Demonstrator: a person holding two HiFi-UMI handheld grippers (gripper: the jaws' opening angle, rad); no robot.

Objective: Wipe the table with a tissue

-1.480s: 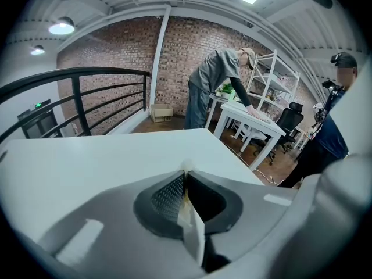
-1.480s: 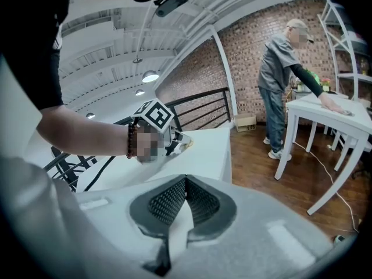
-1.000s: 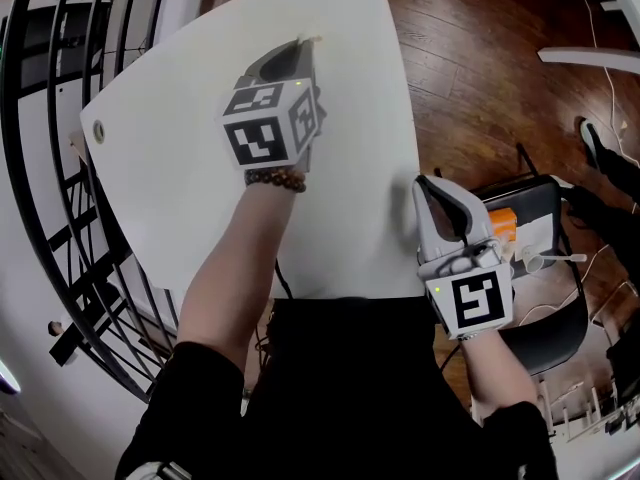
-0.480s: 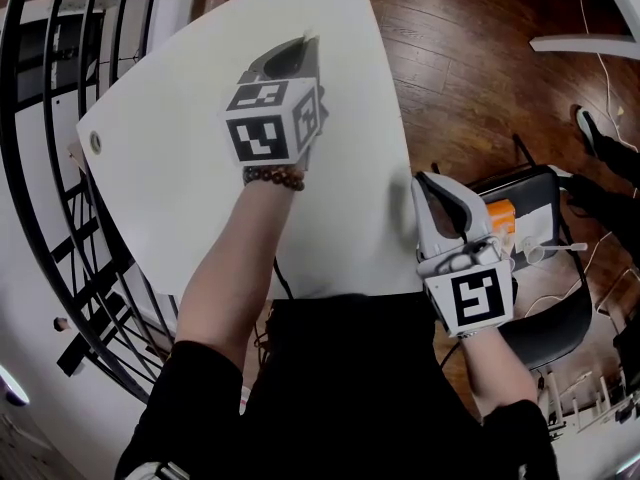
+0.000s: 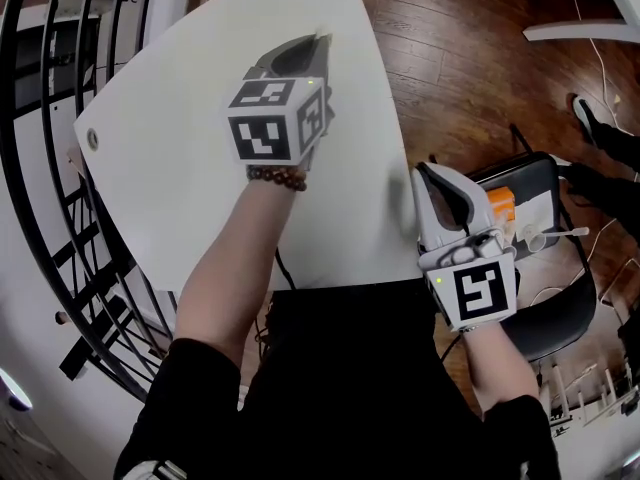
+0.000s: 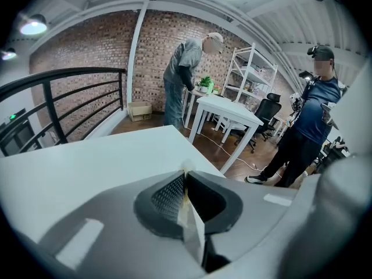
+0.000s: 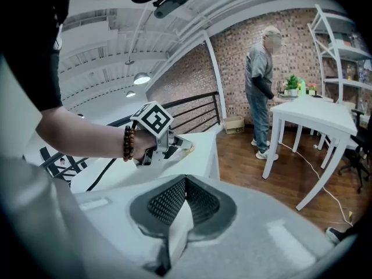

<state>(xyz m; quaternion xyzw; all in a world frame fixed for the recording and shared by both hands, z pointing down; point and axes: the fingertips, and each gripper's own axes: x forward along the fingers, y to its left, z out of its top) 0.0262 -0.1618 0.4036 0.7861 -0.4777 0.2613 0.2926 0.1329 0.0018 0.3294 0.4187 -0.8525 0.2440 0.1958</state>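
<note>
The white table (image 5: 180, 138) fills the upper left of the head view. My left gripper (image 5: 318, 40) is low over the table's far right part, shut on a small piece of white tissue (image 5: 321, 36). In the left gripper view the tissue (image 6: 186, 168) pokes out as a thin, yellow-stained edge between the closed jaws of the left gripper (image 6: 185, 176). The right gripper view shows that tissue (image 7: 187, 146) down at the table (image 7: 203, 156). My right gripper (image 5: 424, 175) hangs beside the table's right edge, shut, and I see nothing held in the right gripper (image 7: 186, 179).
A black railing (image 5: 40, 168) curves along the table's left side. A black chair (image 5: 540, 208) carrying an orange object stands on the wood floor at the right. A cable hole (image 5: 92, 139) marks the table's left corner. People stand by another white table (image 6: 226, 106) farther off.
My left gripper has slid a little toward the table's right edge with the tissue in it. The right gripper has hardly moved.
</note>
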